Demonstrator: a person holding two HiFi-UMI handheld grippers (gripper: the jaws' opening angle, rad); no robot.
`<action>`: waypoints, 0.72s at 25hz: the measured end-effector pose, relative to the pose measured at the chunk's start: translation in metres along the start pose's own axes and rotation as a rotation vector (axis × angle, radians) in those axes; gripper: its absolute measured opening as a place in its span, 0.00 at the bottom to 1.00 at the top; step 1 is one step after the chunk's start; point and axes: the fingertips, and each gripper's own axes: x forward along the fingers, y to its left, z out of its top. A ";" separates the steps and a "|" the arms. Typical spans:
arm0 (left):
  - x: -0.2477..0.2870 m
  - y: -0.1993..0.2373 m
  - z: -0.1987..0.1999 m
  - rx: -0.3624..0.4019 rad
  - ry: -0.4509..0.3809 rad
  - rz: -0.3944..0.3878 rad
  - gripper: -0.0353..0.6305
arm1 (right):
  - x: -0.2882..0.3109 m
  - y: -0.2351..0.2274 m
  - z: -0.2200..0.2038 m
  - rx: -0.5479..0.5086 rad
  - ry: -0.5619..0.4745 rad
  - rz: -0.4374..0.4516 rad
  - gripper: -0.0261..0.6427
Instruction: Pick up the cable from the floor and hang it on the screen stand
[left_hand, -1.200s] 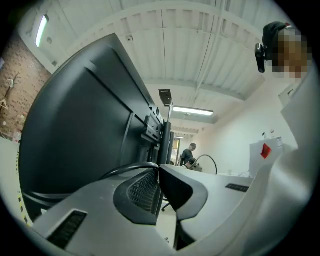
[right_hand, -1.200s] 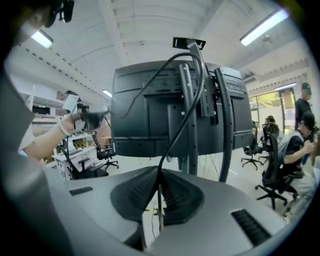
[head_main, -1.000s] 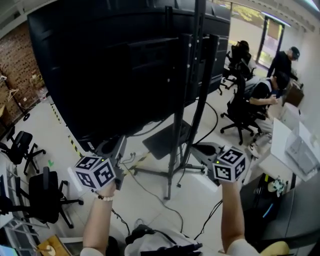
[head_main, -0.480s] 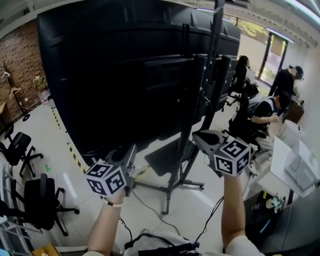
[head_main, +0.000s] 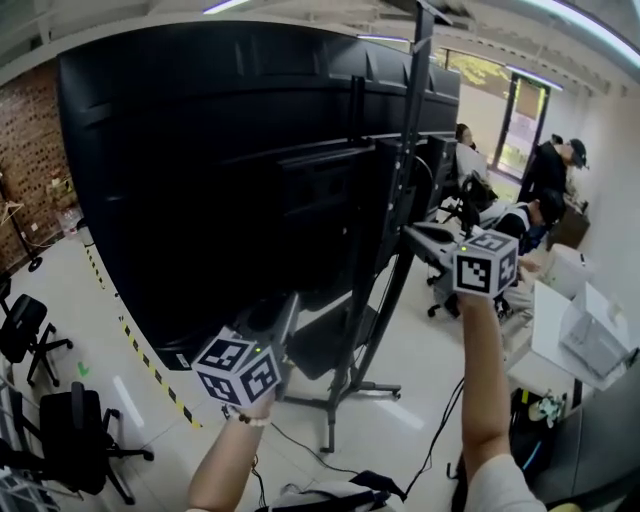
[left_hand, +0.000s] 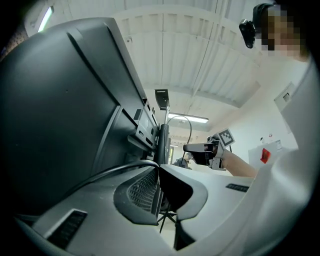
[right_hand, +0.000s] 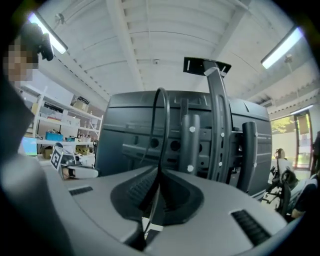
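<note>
While my left hand-held gripper (head_main: 283, 308) and right hand-held gripper (head_main: 417, 236) clamp the cable (right_hand: 165, 135), I'd drape it steadily over the screen stand (head_main: 398, 190).

L claw (head_main: 283, 318) low, R claw (head_main: 418, 236) held higher — both w/ jaws pinched shut.

An open office: swivel chairs (head_main: 78, 440), seated people (head_main: 522, 222), ceiling strip lights (right_hand: 282, 47) and a large screen stand (right_hand: 219, 130)

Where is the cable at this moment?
The cable is pinched in both tools: in the right gripper view it loops up from the right tool before the screen stand, and it trails left from the left tool.
</note>
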 end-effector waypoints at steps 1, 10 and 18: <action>0.003 -0.001 0.004 -0.004 -0.013 0.004 0.08 | 0.000 -0.003 0.011 -0.003 -0.005 0.001 0.08; 0.024 -0.019 0.017 -0.004 -0.076 0.061 0.08 | 0.020 -0.061 0.031 0.221 -0.025 0.162 0.07; 0.038 -0.009 0.026 -0.026 -0.149 0.224 0.08 | 0.041 -0.077 0.022 0.408 0.034 0.407 0.07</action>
